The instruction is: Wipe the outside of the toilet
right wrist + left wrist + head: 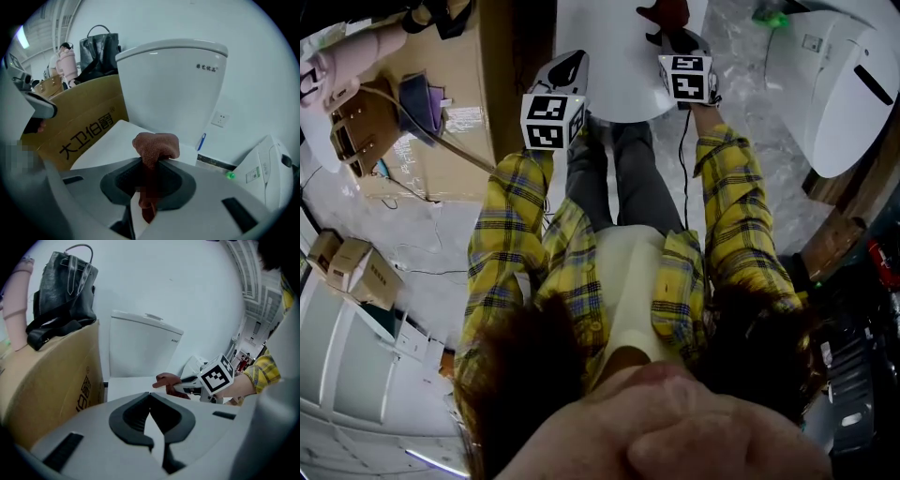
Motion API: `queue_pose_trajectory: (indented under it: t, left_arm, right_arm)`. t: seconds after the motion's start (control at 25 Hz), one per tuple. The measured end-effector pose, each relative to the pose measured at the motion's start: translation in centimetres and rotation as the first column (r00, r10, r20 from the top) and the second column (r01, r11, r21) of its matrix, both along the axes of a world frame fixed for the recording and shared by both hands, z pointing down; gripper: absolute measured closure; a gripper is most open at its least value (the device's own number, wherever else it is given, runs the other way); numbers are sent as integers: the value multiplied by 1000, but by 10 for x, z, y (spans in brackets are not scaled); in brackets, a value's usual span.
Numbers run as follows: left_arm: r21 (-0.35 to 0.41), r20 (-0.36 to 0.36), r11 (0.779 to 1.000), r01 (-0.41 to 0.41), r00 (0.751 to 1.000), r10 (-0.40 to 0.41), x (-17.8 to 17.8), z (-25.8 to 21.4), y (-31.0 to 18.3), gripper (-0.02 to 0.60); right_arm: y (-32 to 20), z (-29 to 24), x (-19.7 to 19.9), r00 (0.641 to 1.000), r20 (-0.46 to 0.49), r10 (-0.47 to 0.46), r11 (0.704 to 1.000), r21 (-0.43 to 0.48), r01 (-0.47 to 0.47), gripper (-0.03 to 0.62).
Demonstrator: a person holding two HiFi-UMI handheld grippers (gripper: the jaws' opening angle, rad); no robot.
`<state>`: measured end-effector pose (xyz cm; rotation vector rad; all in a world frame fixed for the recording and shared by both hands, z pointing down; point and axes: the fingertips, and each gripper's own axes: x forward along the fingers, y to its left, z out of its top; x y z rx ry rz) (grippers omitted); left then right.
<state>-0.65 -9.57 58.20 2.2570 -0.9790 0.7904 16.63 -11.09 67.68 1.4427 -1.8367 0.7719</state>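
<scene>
Now our right claw (151, 163) clenches the rust-red cloth (157, 144), the toilet lid (111, 140) just below it, tank (173, 89) straight ahead; our left claw (150, 398) sits pinched together, empty. Little cloth pokes out, so we judge bare jaws could scrape porcelain or the wad slip free.

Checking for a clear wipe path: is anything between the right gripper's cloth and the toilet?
Nothing visible does. The right gripper holds the cloth over the toilet lid, the tank straight ahead.

White toilet (173, 89); rust-brown cloth (157, 145); yellow plaid shirt (502, 244) with dark checks; tan cardboard box (79, 122); black bag (63, 287).
</scene>
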Motion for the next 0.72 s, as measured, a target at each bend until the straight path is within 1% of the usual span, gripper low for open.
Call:
queue_pose_trajectory:
  t: [0.2,0.36,0.6,0.72]
  left_arm:
    - [8,10,999,47,999,-47,-20,-1,1,572]
    - [12,20,996,93,995,-93,-41,-1,1,572]
    - [10,42,989,150,988,-150,-72,1,8,572]
    - [-2,56,987,162,985,-162,-83,6,15,572]
  right_arm:
    - [-4,-17,-54,993,69,-100,994,50,97,510]
    - [-8,-19,-104,977,110,-180,983,59,175,510]
    - [-10,-6,-169,949,152,-277,961,18,278,510]
    - [-8,12,-190,939,192,-285,955,-27,295,510]
